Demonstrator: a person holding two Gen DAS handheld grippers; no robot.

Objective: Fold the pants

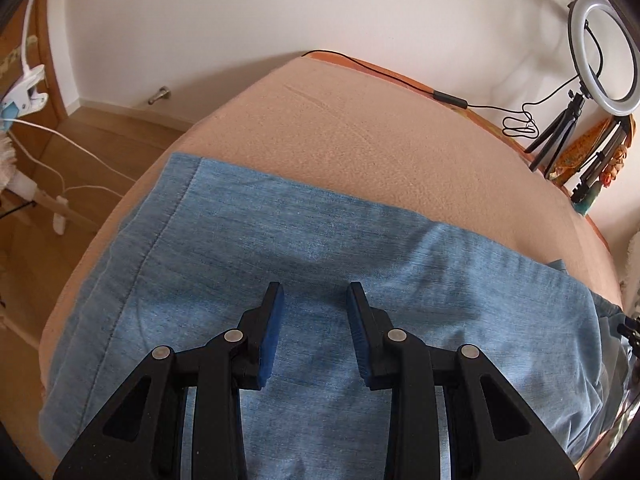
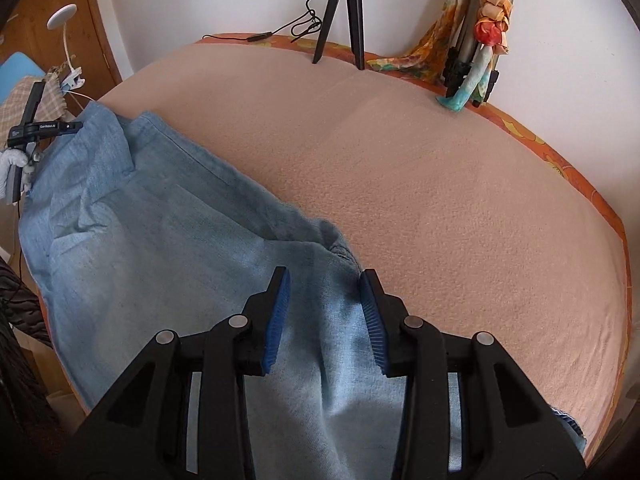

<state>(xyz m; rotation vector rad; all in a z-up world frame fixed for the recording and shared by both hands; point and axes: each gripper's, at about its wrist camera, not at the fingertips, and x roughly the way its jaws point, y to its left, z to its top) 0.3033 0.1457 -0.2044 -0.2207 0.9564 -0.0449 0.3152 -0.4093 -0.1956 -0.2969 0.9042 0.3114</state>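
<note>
Light blue denim pants (image 1: pixel 320 240) lie flat on the peach blanket (image 1: pixel 360 128) over the bed. Left gripper (image 1: pixel 316 292) hovers over a leg, jaws parted, nothing between. Right gripper (image 2: pixel 325 278), jaws also parted and empty, sits above a bunched fold. Far left in the right view, white lettering on the other gripper, too small to make out. Ring light (image 1: pixel 604 52) stands at the back.

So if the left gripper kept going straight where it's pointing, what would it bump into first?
Most likely the blue pants. The left gripper points down at the cloth, its jaws apart with nothing between them, and the denim lies right ahead, spread over the pink blanket. How close it is can't be judged.
</note>
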